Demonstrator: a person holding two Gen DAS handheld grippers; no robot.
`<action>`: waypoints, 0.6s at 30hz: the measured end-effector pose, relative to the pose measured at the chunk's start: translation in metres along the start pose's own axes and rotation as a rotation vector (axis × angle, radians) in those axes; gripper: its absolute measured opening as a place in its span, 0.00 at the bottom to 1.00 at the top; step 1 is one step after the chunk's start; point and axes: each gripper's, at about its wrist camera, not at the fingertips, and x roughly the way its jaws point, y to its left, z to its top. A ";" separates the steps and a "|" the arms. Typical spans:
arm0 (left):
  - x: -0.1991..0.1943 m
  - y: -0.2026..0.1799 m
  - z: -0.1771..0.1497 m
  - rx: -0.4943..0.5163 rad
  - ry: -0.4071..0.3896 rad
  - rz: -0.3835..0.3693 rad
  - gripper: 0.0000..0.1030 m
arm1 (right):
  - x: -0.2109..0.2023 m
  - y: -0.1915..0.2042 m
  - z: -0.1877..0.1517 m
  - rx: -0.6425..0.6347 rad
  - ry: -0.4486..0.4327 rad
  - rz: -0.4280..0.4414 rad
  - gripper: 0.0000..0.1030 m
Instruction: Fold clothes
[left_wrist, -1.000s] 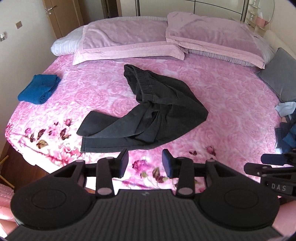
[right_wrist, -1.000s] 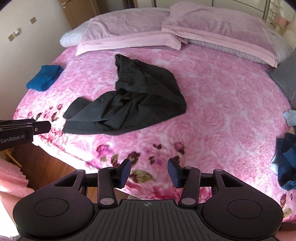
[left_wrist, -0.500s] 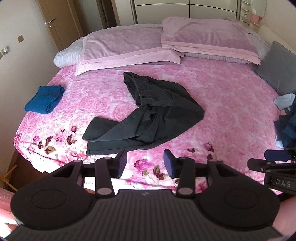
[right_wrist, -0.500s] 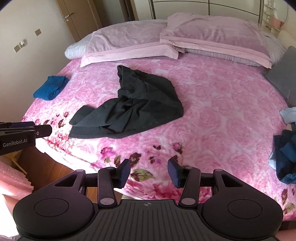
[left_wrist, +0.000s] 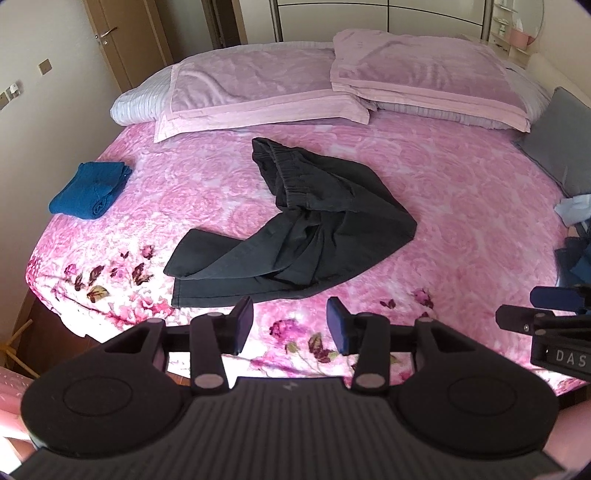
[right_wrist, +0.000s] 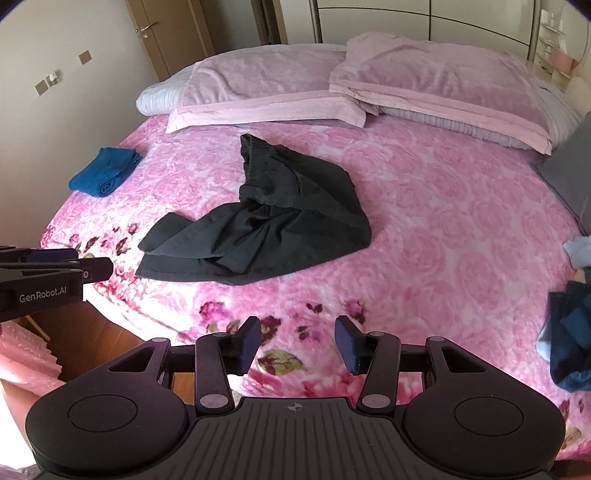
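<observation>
**Desk:** On the pink rose-print bedspread (left_wrist: 461, 206), what lies where?

**Photographer:** Crumpled black trousers with an elastic waistband (left_wrist: 306, 229) sprawl mid-bed, the waistband toward the pillows and the legs twisted toward the near left edge. A folded teal-blue knit garment (left_wrist: 90, 190) sits well apart at the left side; a loose heap of blue clothes (right_wrist: 569, 343) waits at the right edge. Two pale pink pillows (left_wrist: 266, 92) line the head of the bed.

**Desk:** And the tools?

**Photographer:** Both hover short of the trousers, over the near edge. The left gripper (left_wrist: 290, 325) shows its jaws spread with nothing between them, a shade wider than a second ago. The right gripper (right_wrist: 297, 345) is likewise parted and empty, unchanged.

**Desk:** Meaning?

**Photographer:** The view has drawn back slightly from the bed, and the trousers have not stirred. My reading is that the fold has yet to begin; the widened left jaws suggest readiness to take a hem.
</observation>
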 end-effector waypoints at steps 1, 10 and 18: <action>0.002 0.002 0.002 -0.003 0.000 0.001 0.38 | 0.003 0.001 0.003 -0.003 0.001 0.001 0.47; 0.039 0.037 0.027 -0.041 0.015 0.008 0.38 | 0.038 0.016 0.039 -0.029 0.007 0.003 0.47; 0.094 0.089 0.066 -0.041 0.070 0.011 0.38 | 0.088 0.027 0.087 0.014 0.033 -0.006 0.47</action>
